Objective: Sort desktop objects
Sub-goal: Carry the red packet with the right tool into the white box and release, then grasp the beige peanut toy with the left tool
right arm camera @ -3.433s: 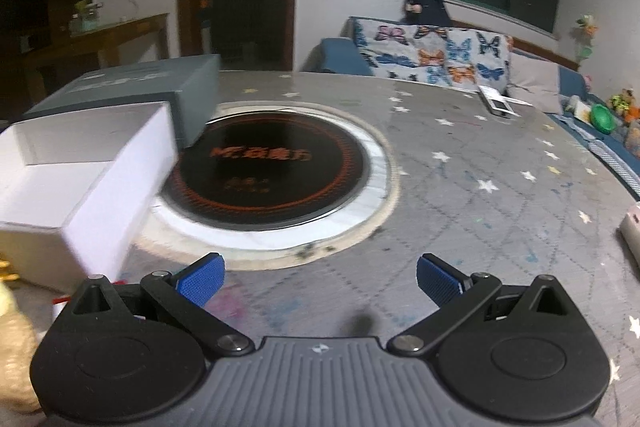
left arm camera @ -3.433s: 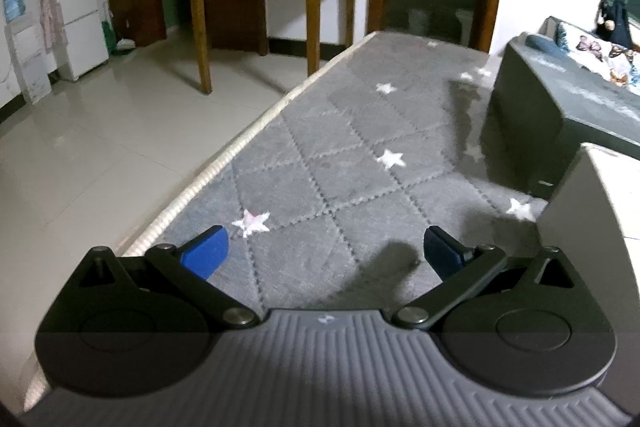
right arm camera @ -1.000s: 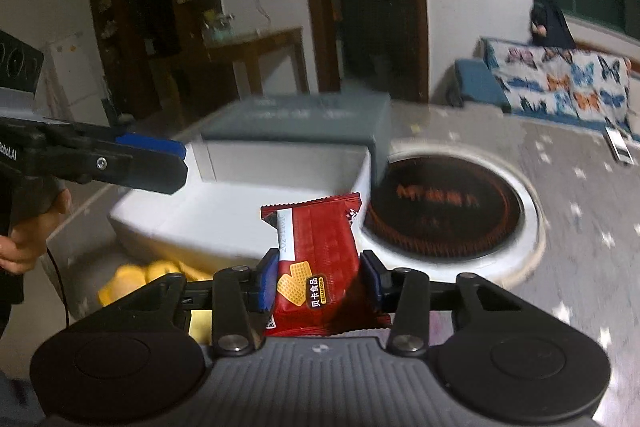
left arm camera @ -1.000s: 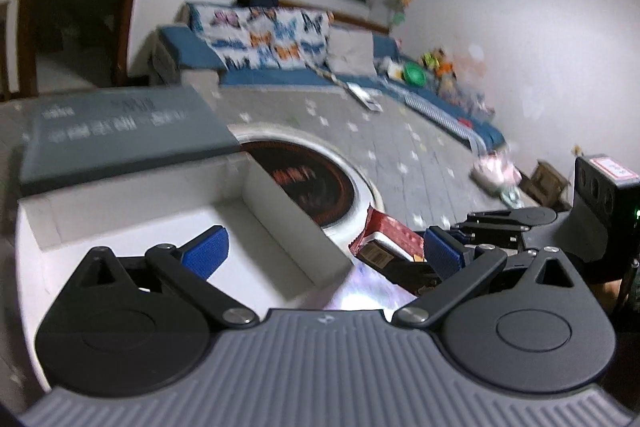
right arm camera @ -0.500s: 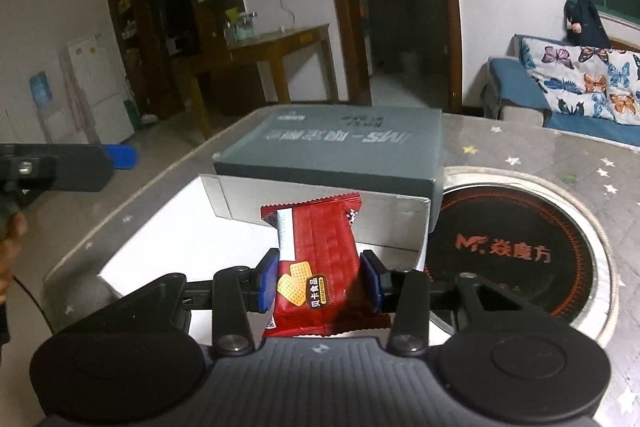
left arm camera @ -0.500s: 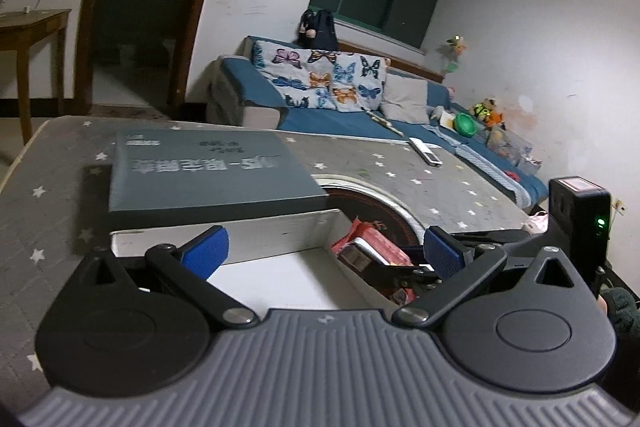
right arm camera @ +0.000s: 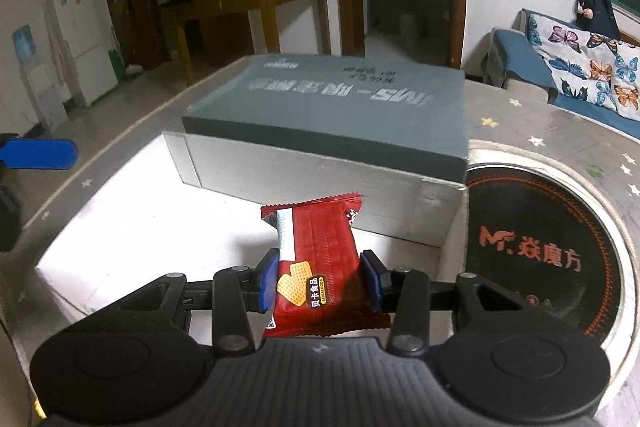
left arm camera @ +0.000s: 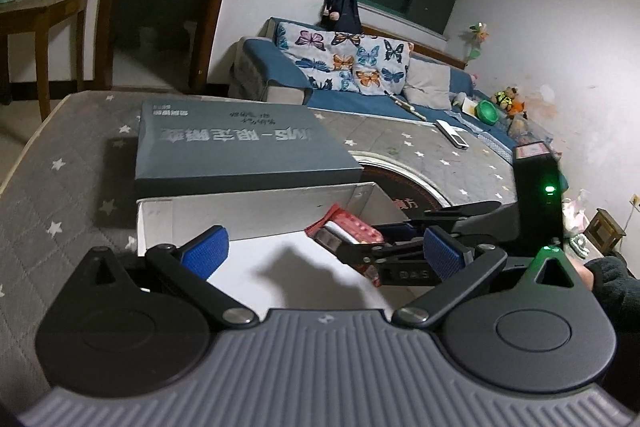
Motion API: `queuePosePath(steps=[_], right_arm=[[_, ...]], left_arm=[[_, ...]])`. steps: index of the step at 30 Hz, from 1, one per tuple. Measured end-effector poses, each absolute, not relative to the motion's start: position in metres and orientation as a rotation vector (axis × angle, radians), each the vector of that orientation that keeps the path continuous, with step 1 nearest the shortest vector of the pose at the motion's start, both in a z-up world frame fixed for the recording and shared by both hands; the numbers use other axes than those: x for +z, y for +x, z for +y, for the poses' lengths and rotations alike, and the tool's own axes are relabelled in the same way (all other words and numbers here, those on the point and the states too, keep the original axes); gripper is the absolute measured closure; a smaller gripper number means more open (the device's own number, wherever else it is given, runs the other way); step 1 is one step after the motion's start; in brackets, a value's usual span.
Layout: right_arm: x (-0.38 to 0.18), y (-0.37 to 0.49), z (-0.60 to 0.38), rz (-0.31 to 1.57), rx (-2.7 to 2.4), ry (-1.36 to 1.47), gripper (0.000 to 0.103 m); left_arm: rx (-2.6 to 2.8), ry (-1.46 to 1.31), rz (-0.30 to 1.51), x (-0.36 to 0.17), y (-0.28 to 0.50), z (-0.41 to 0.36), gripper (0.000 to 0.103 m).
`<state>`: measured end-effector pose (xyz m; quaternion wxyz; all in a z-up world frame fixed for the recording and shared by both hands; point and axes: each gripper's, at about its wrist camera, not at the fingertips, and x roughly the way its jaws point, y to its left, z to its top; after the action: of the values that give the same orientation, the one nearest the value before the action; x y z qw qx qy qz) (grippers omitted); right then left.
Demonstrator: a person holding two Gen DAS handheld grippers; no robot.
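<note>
- Left gripper first: my left tool hangs over the near left part of the white box, its blue fingers spread wide with nothing between them
- White box sits open-topped on the grey star-patterned table cover; I see its pale floor and inner walls, and the left tool's shadow falls across the floor
- Grey lid with pale lettering lies just behind the box, resting on or against its far wall
- Red snack packet is in my right gripper, the blue pads clamped on its two sides; it stands upright with a waffle picture low on its front
- From the left view, the packet hangs above the box's right part; I cannot tell if it touches the floor
- Round black cooktop with orange lettering lies set in the table just right of the box
- Far right in the left view, a dark sleeve shows behind the right tool
</note>
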<state>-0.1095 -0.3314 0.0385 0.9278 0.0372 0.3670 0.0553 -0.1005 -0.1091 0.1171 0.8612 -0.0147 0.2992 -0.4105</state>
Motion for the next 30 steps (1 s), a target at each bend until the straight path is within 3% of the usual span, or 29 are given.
queuePosePath(steps=[18, 21, 24, 28, 30], right_arm=[[0.031, -0.095, -0.322, 0.829, 0.111, 0.03, 0.058], [0.042, -0.11, -0.326, 0.788, 0.106, 0.039, 0.049], [0.057, -0.135, -0.332, 0.736, 0.107, 0.051, 0.046], [0.074, -0.183, -0.344, 0.665, 0.089, 0.058, 0.031], [0.078, -0.211, -0.35, 0.645, 0.074, 0.053, 0.03]], left_arm=[[-0.882, -0.003, 0.678, 0.103, -0.13, -0.095, 0.0], [-0.908, 0.006, 0.671, 0.105, -0.139, -0.095, 0.0], [-0.956, 0.012, 0.672, 0.106, -0.149, -0.099, 0.0], [-1.026, 0.034, 0.672, 0.108, -0.16, -0.113, 0.0], [-1.06, 0.051, 0.671, 0.108, -0.165, -0.12, 0.0]])
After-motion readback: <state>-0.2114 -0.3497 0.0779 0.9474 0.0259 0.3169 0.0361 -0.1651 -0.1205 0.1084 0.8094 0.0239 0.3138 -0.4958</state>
